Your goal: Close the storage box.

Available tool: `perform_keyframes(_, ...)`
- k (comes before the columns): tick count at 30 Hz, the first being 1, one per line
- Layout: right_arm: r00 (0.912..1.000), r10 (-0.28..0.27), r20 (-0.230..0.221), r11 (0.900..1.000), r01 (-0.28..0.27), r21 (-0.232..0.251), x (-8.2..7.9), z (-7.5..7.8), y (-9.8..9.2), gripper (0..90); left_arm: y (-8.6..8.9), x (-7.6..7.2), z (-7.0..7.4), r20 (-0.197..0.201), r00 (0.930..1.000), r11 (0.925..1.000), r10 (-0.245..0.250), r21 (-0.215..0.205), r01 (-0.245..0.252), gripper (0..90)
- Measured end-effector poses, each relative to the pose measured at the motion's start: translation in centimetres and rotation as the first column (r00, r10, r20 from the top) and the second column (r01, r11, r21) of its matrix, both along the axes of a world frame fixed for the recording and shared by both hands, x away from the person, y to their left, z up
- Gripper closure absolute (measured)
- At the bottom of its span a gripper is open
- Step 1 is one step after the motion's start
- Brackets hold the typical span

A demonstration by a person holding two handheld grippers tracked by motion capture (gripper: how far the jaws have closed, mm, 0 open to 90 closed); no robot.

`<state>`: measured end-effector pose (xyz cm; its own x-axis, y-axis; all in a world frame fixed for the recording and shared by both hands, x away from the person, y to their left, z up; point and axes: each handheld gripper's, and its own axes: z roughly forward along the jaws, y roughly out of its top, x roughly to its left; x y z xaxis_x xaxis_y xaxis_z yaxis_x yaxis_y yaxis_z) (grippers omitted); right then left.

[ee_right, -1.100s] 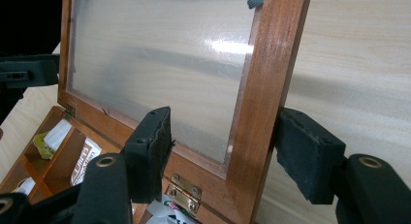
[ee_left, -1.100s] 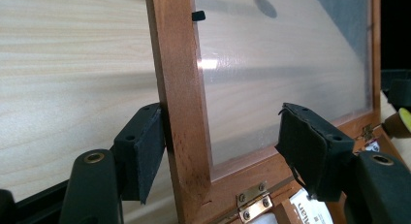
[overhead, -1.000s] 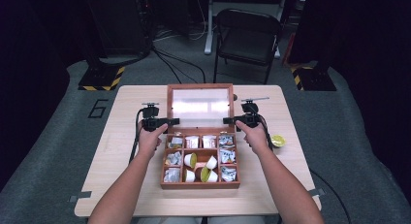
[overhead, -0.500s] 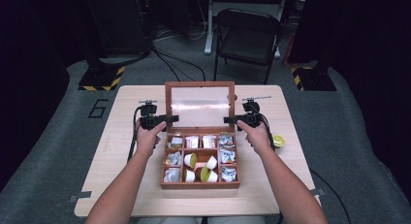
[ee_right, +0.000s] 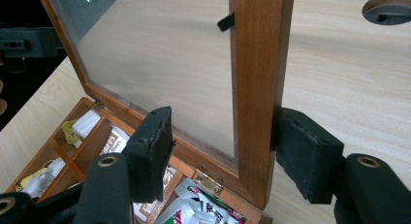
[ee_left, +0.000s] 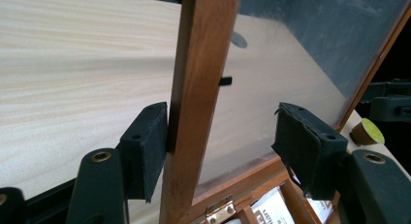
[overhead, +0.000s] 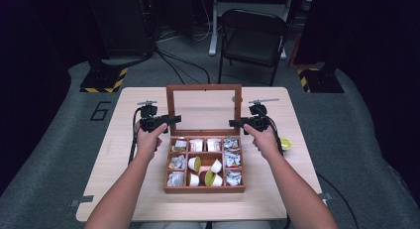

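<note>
A wooden box (overhead: 204,188) with several compartments of sachets and small pods stands at the table's middle. Its glass lid (overhead: 204,88) is raised nearly upright. My left gripper (overhead: 173,120) reaches in at the lid's left side. Its jaws have just been closing, with the lid's frame bar (ee_left: 198,88) between them. The pad (ee_left: 148,151) behind the lid touches the wood; the front pad (ee_left: 308,151) stands apart from it. My right gripper (overhead: 233,123) straddles the right frame bar (ee_right: 259,88) the same way. Its rear pad (ee_right: 303,153) is against the wood, and its front pad (ee_right: 152,146) hangs off the glass.
A small yellow-topped pod (overhead: 285,143) lies on the table right of the box, beside my right hand. A round cable hole (ee_right: 387,6) sits in the tabletop behind the lid. A folding chair (overhead: 252,40) stands beyond the table's far edge.
The bright glare on the lid's glass has faded and the lid looks slightly taller. Both hands have barely shifted.
</note>
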<state>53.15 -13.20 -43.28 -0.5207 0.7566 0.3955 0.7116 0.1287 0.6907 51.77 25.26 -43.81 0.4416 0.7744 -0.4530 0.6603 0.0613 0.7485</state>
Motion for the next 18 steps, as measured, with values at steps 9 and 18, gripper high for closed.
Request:
perform_keyframes(9,0.9985,0.014,0.053,1.000,-0.015,0.020,-1.0,1.6,-0.2,40.9,0.0,-1.3,1.5,0.059,0.9981,0.9992,-0.018,-0.034,0.020,37.9)
perform_keyframes(18,0.9906,0.051,0.127,0.998,-0.056,0.032,-2.7,3.8,-0.4,44.8,0.4,-3.4,3.3,0.124,0.9900,0.9969,-0.068,-0.029,0.072,38.1)
